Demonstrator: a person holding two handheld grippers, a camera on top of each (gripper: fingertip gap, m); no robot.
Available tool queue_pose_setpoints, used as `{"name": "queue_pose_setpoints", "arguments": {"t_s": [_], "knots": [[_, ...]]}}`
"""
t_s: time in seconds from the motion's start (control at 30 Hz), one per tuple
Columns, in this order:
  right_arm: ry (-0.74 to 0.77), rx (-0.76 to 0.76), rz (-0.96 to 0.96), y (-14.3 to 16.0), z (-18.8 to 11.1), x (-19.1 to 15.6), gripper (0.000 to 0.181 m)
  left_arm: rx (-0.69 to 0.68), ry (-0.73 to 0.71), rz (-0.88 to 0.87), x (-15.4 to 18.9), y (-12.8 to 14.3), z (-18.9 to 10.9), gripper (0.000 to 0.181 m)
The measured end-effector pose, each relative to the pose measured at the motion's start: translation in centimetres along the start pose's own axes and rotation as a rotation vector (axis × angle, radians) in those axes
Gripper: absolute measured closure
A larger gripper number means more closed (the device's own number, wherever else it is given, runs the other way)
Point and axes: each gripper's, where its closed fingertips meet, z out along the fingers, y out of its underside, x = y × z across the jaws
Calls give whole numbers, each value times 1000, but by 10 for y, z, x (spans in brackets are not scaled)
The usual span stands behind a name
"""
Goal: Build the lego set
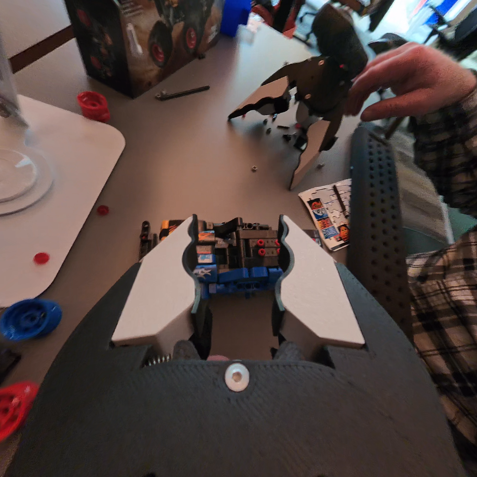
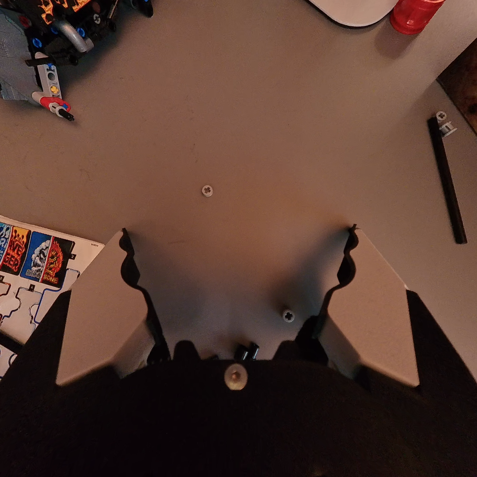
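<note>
Left claw (image 1: 237, 254): clenched round black-and-blue brick chassis (image 1: 240, 255), centre frame.
Right claw (image 2: 238, 271): released; small grey round bush (image 2: 207, 190) dead ahead, above fingertips.

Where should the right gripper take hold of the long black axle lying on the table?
Grip the long black axle mid-shaft, from above, fingers either side of its narrow width. It lies flat; its far end carries grey bushings, so avoid that. The right gripper is open.

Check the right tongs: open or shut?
Open. The right tongs are spread wide over bare table, with a small grey bush lying loose between them.
</note>
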Motion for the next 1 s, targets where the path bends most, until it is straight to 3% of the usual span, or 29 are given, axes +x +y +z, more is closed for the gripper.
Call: {"name": "queue_pose_setpoints", "arguments": {"t_s": [0.2, 0.47, 0.63, 0.73, 0.8, 0.87, 0.9, 0.93, 0.97, 1.0], "knots": [[-4, 0, -4, 0, 0, 0, 26, -65, -218, -95, -1, 29, 1, 101], [-27, -4, -26, -7, 6, 4, 26, -29, -187, -119, 2, 26, 6, 106], [-9, -20, -9, -10, 10, 7, 28, -3, -93, -93, 0, 19, 13, 120], [-12, -25, 3, -18, 0, 9, 60, 8, -136, -93, 2, 19, 4, 110], [-19, 70, -24, -37, -11, 4, 54, 65, -152, -106, 9, 14, -8, 108], [23, 150, -28, -55, -17, 1, 94, 100, -175, -122, 16, 16, -18, 108], [13, 175, -48, -63, -18, -7, 96, 96, -204, -138, 17, 21, -20, 108], [-16, 189, -80, -71, -19, -17, 110, 96, -233, -156, 16, 26, -21, 107], [-26, 197, -101, -79, -19, -24, 157, 104, -238, -181, 19, 29, -20, 105], [-65, 219, -124, -89, -19, -34, 181, 108, -233, -209, 23, 32, -17, 103]]}}
